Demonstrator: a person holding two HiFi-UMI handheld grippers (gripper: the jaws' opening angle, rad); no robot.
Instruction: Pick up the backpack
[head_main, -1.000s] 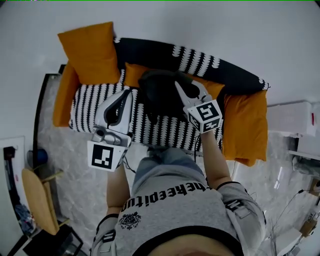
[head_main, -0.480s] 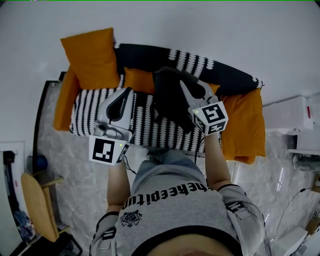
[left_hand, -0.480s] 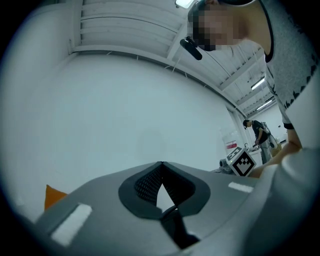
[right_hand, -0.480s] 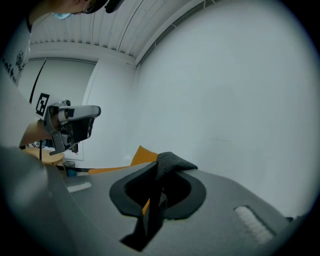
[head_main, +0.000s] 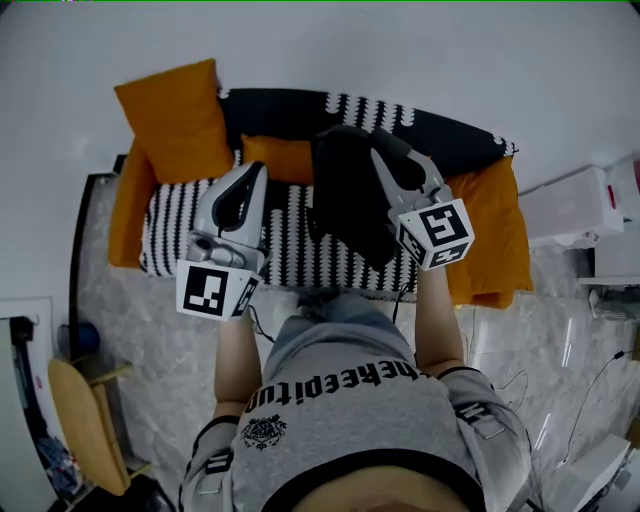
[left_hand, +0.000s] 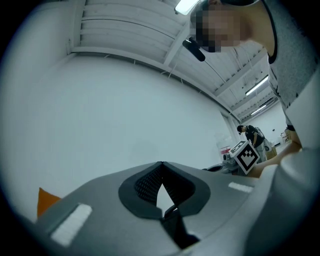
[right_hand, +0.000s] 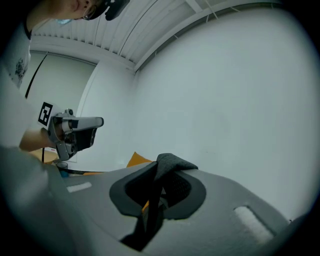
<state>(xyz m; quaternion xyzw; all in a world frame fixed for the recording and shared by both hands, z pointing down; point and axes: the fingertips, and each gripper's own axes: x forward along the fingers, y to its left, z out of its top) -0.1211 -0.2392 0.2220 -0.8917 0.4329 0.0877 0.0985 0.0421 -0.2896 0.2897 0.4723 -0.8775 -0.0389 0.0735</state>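
A black backpack hangs in front of the sofa's back, a little right of middle in the head view. My right gripper is shut on its top strap. In the right gripper view the black strap sits folded over the pinched jaw tips of the right gripper. My left gripper hovers to the backpack's left over the striped seat, apart from the bag. In its own view the left gripper has its tips meeting with nothing between them.
A sofa with a black-and-white striped cover carries orange cushions at its left and right. White units stand to the right, and a wooden chair at lower left. The floor is grey marble.
My right gripper has risen and moved right, lifting the backpack off the sofa seat. My left gripper has shifted slightly upward, still shut and empty.
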